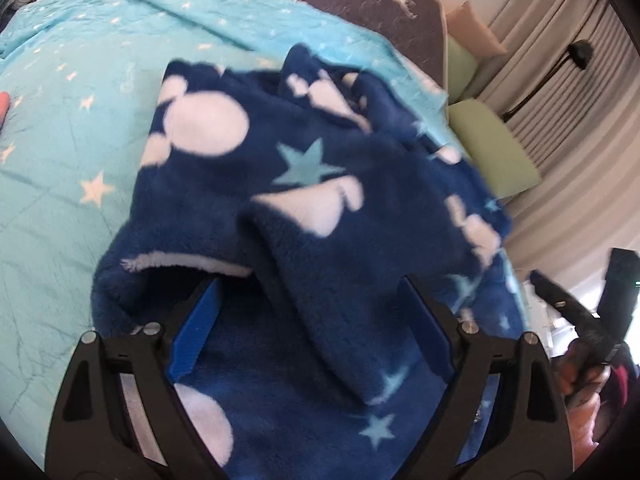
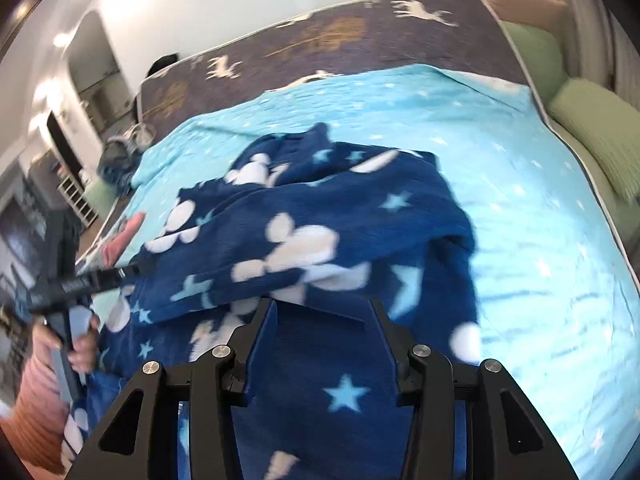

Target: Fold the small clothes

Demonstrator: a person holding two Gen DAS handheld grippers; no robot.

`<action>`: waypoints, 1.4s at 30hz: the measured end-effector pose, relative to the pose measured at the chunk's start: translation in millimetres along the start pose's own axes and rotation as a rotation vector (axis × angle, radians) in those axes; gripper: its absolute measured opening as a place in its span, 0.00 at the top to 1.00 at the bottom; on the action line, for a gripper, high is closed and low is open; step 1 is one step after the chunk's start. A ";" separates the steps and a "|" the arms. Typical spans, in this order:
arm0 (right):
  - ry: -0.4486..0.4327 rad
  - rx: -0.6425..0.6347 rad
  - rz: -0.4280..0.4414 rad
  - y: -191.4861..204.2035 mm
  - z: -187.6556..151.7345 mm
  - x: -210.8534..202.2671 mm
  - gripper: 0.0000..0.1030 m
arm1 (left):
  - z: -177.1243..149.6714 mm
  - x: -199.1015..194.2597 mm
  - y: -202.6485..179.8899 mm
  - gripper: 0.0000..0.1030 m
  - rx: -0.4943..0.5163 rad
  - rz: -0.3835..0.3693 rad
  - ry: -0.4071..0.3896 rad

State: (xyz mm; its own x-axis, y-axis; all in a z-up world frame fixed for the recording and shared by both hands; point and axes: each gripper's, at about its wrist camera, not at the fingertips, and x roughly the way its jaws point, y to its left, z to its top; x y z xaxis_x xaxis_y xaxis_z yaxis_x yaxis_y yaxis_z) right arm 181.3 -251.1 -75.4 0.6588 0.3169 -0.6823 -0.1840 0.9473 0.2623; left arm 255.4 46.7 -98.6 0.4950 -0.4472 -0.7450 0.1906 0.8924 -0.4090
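Observation:
A navy fleece garment (image 1: 304, 184) with white mouse-head shapes and light blue stars lies crumpled on a turquoise star-print bedspread (image 1: 64, 152). My left gripper (image 1: 312, 292) is open, its blue-padded fingers (image 1: 200, 320) wide apart, with a fold of the fleece draped between them. My right gripper (image 2: 322, 312) is also open, its fingers over the near edge of the same garment (image 2: 320, 220). The fingertips of both grippers are partly hidden under fabric. The left gripper also shows at the left of the right wrist view (image 2: 80, 280).
The bedspread (image 2: 540, 240) covers a bed with a dark deer-print cover (image 2: 360, 40) at its far end. Green cushions (image 2: 592, 128) lie along the bed's right side. Curtains (image 1: 568, 92) hang on the right. Shelves and furniture (image 2: 72, 192) stand at left.

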 end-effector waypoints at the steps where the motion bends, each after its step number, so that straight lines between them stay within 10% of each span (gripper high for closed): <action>1: -0.005 0.005 -0.003 -1.9 -3.3 -4.0 0.55 | -1.2 0.3 -1.0 0.26 0.004 0.010 -0.010; 3: -0.014 0.006 -0.031 -9.8 -4.0 -9.2 0.53 | 0.3 -0.9 -5.5 0.83 0.013 -0.014 -0.008; 4: -0.018 0.006 -0.045 -12.8 -4.0 -12.6 0.53 | 1.3 -4.0 -7.6 0.88 -0.001 -0.053 0.008; 11: 0.010 0.011 -0.245 -43.4 9.8 11.8 0.44 | 38.4 -75.0 -69.7 0.88 0.181 -0.107 -0.166; 19: 0.037 0.057 -0.456 -66.5 35.4 54.2 0.51 | 98.2 -69.2 -63.5 0.88 0.289 0.115 -0.232; 26: 0.083 0.192 -0.332 -100.1 5.9 29.9 0.50 | 70.9 12.5 41.9 0.81 0.047 0.154 0.056; 37: -0.075 0.008 -0.158 -31.5 59.1 10.0 0.61 | 70.5 -49.1 -11.7 0.67 0.120 0.062 -0.144; 42: 0.018 0.009 -0.099 -17.1 71.6 61.4 0.70 | 64.9 16.2 -10.0 0.59 0.135 0.131 -0.011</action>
State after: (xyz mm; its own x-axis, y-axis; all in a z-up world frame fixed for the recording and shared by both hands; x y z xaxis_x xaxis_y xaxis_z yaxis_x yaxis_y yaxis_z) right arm 277.1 -251.2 -72.9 0.6601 0.2224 -0.7175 -0.1117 0.9736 0.1989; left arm 316.6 34.4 -72.3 0.5322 -0.3267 -0.7810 0.2352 0.9433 -0.2342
